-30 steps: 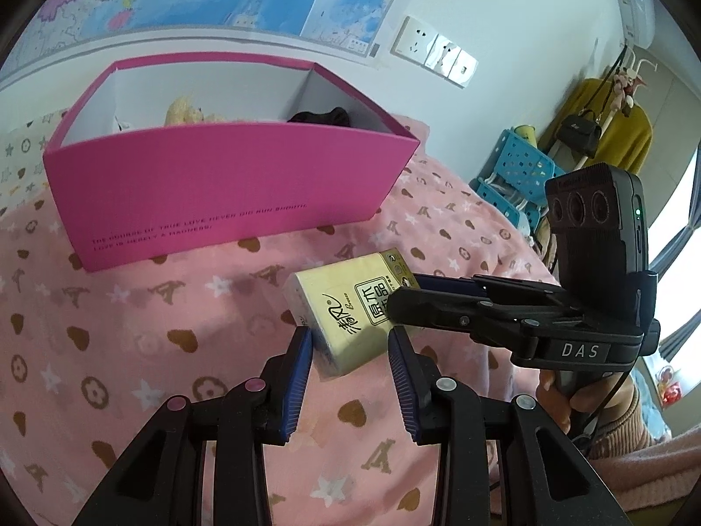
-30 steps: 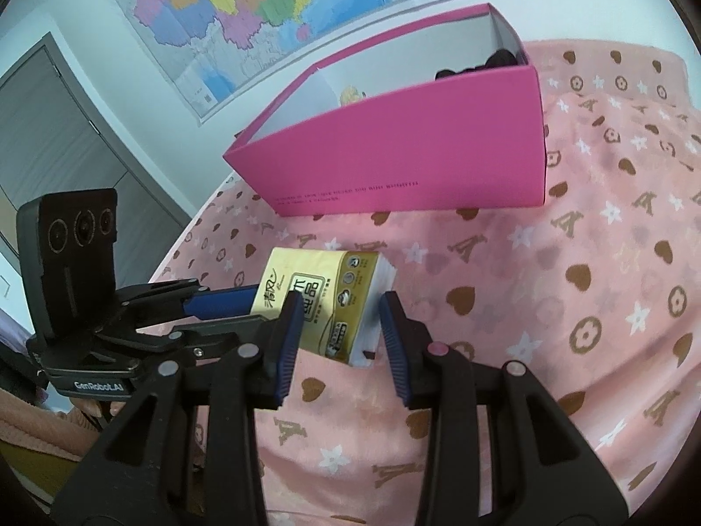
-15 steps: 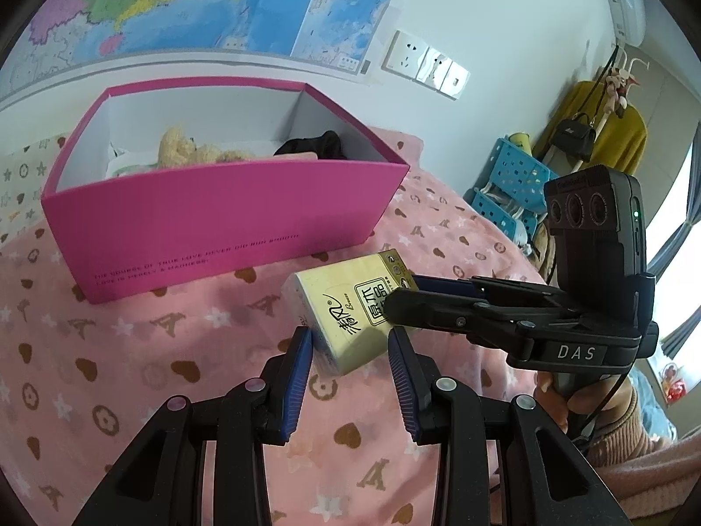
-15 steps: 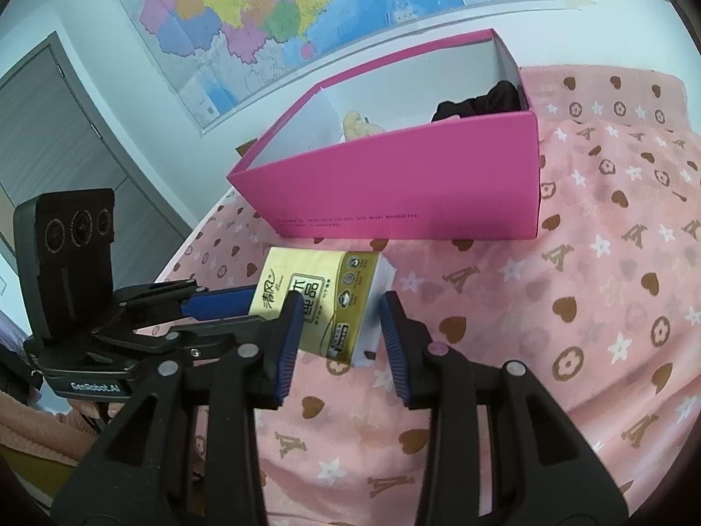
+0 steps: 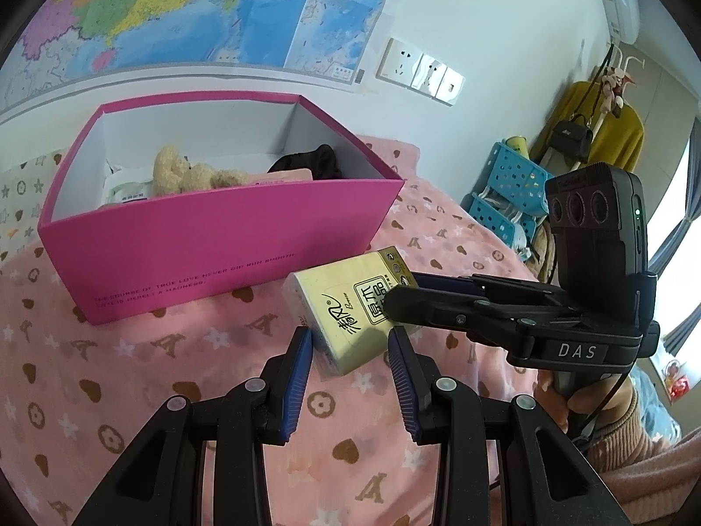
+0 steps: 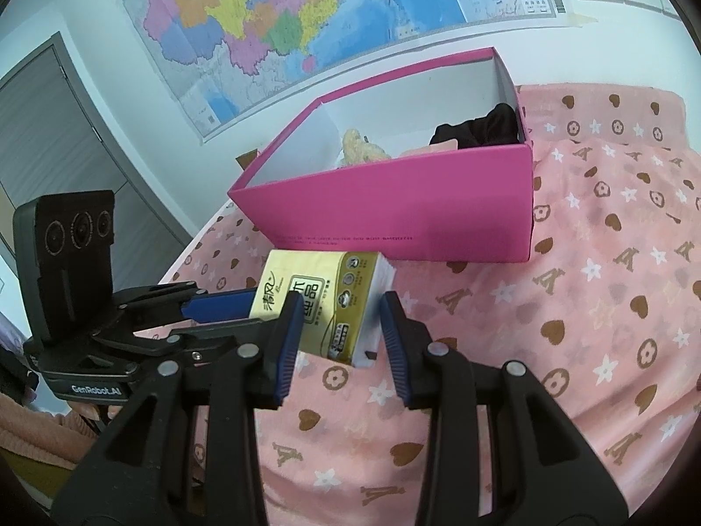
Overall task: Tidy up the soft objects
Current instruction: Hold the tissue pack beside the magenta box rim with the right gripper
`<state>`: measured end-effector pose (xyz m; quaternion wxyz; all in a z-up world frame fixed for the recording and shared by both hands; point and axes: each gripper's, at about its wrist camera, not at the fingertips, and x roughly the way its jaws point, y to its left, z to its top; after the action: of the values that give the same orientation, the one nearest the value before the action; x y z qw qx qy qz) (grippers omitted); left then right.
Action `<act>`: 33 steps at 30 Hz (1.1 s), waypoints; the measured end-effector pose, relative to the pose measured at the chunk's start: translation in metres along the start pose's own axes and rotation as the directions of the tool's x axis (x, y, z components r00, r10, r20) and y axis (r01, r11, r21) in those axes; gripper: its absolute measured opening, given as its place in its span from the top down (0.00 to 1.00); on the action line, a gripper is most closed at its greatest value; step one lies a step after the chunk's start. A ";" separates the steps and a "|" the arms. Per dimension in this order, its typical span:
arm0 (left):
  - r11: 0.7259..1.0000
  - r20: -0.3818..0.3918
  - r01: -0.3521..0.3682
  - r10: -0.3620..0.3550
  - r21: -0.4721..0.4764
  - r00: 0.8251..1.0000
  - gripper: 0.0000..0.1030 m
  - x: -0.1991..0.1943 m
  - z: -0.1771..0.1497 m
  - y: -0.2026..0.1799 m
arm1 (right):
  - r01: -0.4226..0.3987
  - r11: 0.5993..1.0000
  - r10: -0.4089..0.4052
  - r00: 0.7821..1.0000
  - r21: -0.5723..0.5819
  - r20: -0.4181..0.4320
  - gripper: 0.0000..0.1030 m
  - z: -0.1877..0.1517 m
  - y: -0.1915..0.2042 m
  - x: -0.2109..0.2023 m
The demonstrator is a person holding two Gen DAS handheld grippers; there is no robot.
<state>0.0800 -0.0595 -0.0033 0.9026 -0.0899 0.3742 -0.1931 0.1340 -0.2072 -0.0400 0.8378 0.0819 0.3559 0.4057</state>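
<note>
At the left of the left wrist view, a pink bedspread (image 5: pixel 144 350) printed with hearts, stars and letters covered the bed. On it stood an open magenta box (image 5: pixel 219 241) with white inner walls. Inside the box, from left to right, lay a white packet (image 5: pixel 127 190), a tan teddy bear (image 5: pixel 184 173), a pink pack (image 5: pixel 285 175) and a bundle of black fabric (image 5: pixel 317 160). A large wall map (image 5: pixel 197 4) hung above the box, with a row of wall sockets (image 5: pixel 420 72) to its right.

In front of the box, lifted clear of the bedspread, was a yellow tissue pack (image 5: pixel 350 307). The left gripper (image 5: pixel 350 346) had its blue pads pressed on the pack's near end, jaws narrowed onto it. Further right, the right gripper (image 5: pixel 403 293) reached in from the side and clamped the pack's other end, its black fingers lying across the printed face. A hand (image 5: pixel 569 394) in a pink ribbed sleeve held that gripper's handle. Behind stood blue perforated baskets (image 5: pixel 504 193) and a yellow garment (image 5: pixel 613 131) on a rack.

In the right wrist view the same tissue pack (image 6: pixel 320 302) sat between the right gripper (image 6: pixel 341 328) pads, with the left gripper (image 6: pixel 228 307) gripping its left end, just in front of the magenta box (image 6: pixel 394 215).
</note>
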 end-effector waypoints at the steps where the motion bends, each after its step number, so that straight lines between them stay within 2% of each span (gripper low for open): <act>1: 1.000 0.001 0.000 0.000 0.001 1.000 0.66 0.000 0.000 0.000 | 0.000 1.000 0.000 1.000 -0.001 0.001 0.62 0.001 0.000 0.000; 33: 1.000 0.028 -0.007 0.006 0.027 1.000 0.66 0.000 0.015 -0.002 | 0.023 0.999 -0.022 0.999 -0.027 0.034 0.62 0.012 0.002 -0.008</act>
<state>0.0900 -0.0610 0.0082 0.9095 -0.0793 0.3590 -0.1941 0.1374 -0.2100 -0.0265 0.8494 0.0730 0.3370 0.3996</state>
